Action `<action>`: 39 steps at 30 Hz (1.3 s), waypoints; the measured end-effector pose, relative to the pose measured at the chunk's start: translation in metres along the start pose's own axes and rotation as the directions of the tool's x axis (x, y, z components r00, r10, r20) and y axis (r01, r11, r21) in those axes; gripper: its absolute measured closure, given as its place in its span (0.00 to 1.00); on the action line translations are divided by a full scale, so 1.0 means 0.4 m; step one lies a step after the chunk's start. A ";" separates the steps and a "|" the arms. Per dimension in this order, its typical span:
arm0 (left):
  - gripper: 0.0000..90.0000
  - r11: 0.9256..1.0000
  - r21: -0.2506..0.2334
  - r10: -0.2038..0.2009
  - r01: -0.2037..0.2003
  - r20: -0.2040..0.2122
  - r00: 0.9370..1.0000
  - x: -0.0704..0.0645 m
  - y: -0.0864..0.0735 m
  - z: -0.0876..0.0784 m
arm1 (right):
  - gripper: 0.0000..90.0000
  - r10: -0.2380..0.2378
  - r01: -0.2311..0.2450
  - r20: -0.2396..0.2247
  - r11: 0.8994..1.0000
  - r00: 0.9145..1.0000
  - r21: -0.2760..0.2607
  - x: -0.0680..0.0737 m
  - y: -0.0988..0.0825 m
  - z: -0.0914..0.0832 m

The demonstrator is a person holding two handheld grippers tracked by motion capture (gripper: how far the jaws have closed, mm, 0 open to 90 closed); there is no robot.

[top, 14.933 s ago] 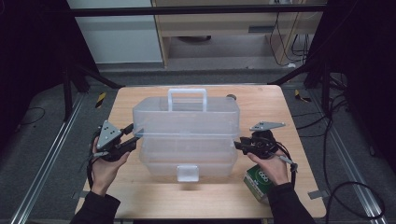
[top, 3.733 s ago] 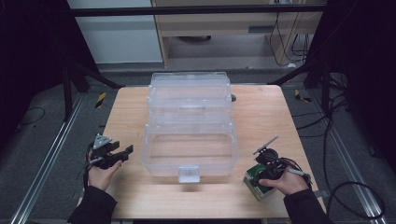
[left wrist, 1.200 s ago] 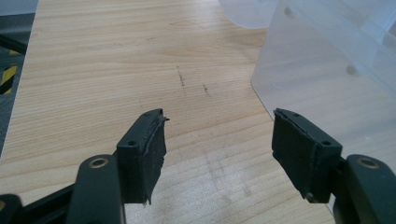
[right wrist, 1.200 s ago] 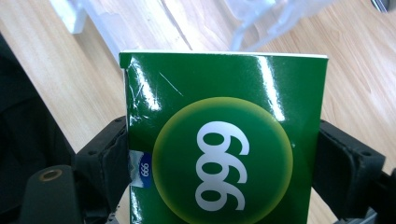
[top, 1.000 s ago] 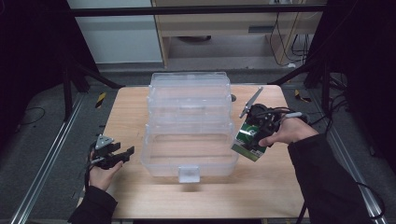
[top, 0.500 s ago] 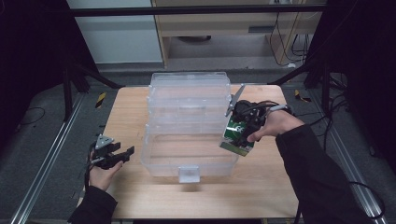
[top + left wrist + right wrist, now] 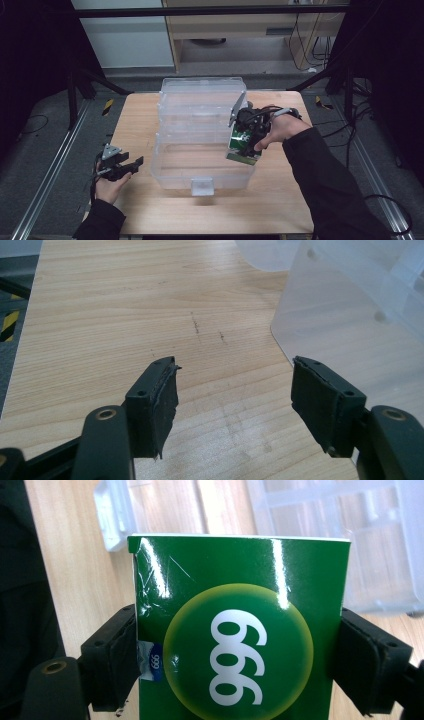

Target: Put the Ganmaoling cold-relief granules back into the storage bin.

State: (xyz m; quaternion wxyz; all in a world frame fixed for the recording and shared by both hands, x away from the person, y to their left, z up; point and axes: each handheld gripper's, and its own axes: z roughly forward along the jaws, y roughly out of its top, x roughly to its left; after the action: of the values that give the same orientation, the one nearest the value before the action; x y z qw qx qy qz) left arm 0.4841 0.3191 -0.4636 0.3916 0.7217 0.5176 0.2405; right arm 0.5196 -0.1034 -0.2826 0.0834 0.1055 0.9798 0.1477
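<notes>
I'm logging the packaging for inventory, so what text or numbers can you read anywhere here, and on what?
"999": large white digits in the yellow-green circle on the green box, held in the right gripper.
"999": small white digits on a blue patch at the box's left edge.
Print on the box in the high view: too small to read.

A lab recording bay: wooden table [image 7: 150,120] framed by black metal rails [image 7: 210,11] and trailing cables [image 7: 305,35].
</notes>
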 end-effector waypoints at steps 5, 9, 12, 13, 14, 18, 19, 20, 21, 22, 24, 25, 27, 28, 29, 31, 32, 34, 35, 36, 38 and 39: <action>0.38 1.000 0.003 -0.001 0.001 0.001 1.000 -0.001 0.000 0.001 | 0.19 -0.058 0.058 -0.021 0.998 0.998 0.011 0.006 0.022 0.018; 0.38 1.000 0.002 0.000 0.000 0.002 1.000 -0.001 0.000 0.001 | 0.19 -0.074 0.074 -0.020 0.997 0.997 0.025 0.006 0.032 0.038; 0.38 1.000 0.003 -0.002 0.002 0.001 1.000 0.000 -0.001 0.001 | 0.19 -0.096 0.096 -0.027 0.995 0.995 0.029 0.007 0.033 0.050; 0.38 1.000 0.004 0.000 0.000 -0.001 1.000 0.001 -0.001 0.002 | 0.19 -0.111 0.111 -0.030 0.993 0.993 0.028 0.008 0.033 0.055; 0.38 1.000 0.004 0.000 0.000 -0.001 1.000 0.001 -0.001 0.002 | 0.19 -0.126 0.127 -0.033 0.991 0.991 0.032 0.008 0.033 0.060; 0.38 1.000 0.003 0.003 -0.003 -0.001 1.000 0.000 -0.001 0.001 | 0.19 -0.152 0.154 -0.039 0.987 0.988 0.042 0.010 0.035 0.075; 0.38 1.000 0.003 0.003 -0.003 -0.001 1.000 0.000 -0.001 0.002 | 0.19 -0.159 0.161 -0.042 0.986 0.986 0.051 0.010 0.037 0.078; 0.38 1.000 0.004 0.001 -0.001 0.000 1.000 0.000 -0.001 0.002 | 0.19 -0.165 0.167 -0.045 0.984 0.985 0.054 0.009 0.038 0.081; 0.38 1.000 0.004 0.001 -0.001 -0.001 1.000 0.000 -0.001 0.002 | 0.19 -0.165 0.168 -0.045 0.984 0.985 0.054 0.010 0.038 0.083; 0.38 1.000 0.005 0.001 -0.001 0.000 1.000 0.000 -0.001 0.002 | 0.19 -0.171 0.174 -0.050 0.983 0.984 0.053 0.009 0.038 0.086; 0.38 1.000 0.004 0.001 -0.001 0.000 1.000 0.000 -0.001 0.002 | 0.19 -0.174 0.176 -0.053 0.983 0.983 0.049 0.009 0.037 0.095; 0.38 1.000 0.004 0.001 -0.001 0.000 1.000 0.000 -0.001 0.002 | 0.19 -0.176 0.180 -0.058 0.982 0.983 0.056 0.008 0.036 0.100; 0.38 1.000 0.004 0.001 -0.001 -0.001 1.000 0.000 -0.001 0.002 | 0.19 -0.179 0.183 -0.059 0.981 0.982 0.058 0.008 0.034 0.107; 0.38 1.000 0.004 0.001 -0.001 0.000 1.000 0.000 -0.001 0.002 | 0.19 -0.181 0.185 -0.060 0.981 0.982 0.059 0.008 0.032 0.110; 0.38 1.000 0.004 0.002 -0.002 0.000 1.000 -0.001 -0.001 0.002 | 0.19 -0.183 0.186 -0.063 0.981 0.981 0.056 0.008 0.031 0.114; 0.38 1.000 0.004 0.001 -0.001 -0.001 1.000 -0.001 -0.001 0.003 | 0.19 -0.185 0.190 -0.070 0.979 0.980 0.070 0.006 0.028 0.119; 0.38 1.000 0.005 0.002 -0.002 -0.001 1.000 -0.001 -0.001 0.003 | 0.19 -0.187 0.192 -0.066 0.979 0.980 0.073 0.006 0.027 0.121; 0.38 1.000 0.006 0.001 -0.001 0.000 1.000 -0.001 -0.001 0.004 | 0.19 -0.190 0.196 -0.078 0.978 0.979 0.072 0.004 0.026 0.125; 0.38 1.000 0.006 0.001 -0.001 0.000 1.000 -0.001 -0.001 0.004 | 0.19 -0.194 0.200 -0.080 0.977 0.978 0.070 0.004 0.025 0.126; 0.38 1.000 0.007 0.002 -0.002 0.000 1.000 -0.001 -0.001 0.004 | 0.19 -0.199 0.204 -0.075 0.977 0.977 0.064 0.004 0.024 0.129; 0.38 1.000 0.007 0.002 -0.002 0.000 1.000 -0.001 -0.001 0.004 | 0.19 -0.208 0.214 -0.082 0.974 0.975 0.079 0.004 0.023 0.136; 0.38 1.000 0.007 0.002 -0.002 0.000 1.000 -0.001 -0.001 0.004 | 0.19 -0.211 0.217 -0.080 0.973 0.974 0.076 0.005 0.022 0.139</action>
State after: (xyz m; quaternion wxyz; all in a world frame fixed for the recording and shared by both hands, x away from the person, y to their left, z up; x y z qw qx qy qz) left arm 0.4848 0.3185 -0.4649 0.3886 0.7237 0.5176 0.2392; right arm 0.5302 -0.0794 -0.3325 0.0592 -0.0025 0.9932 0.1003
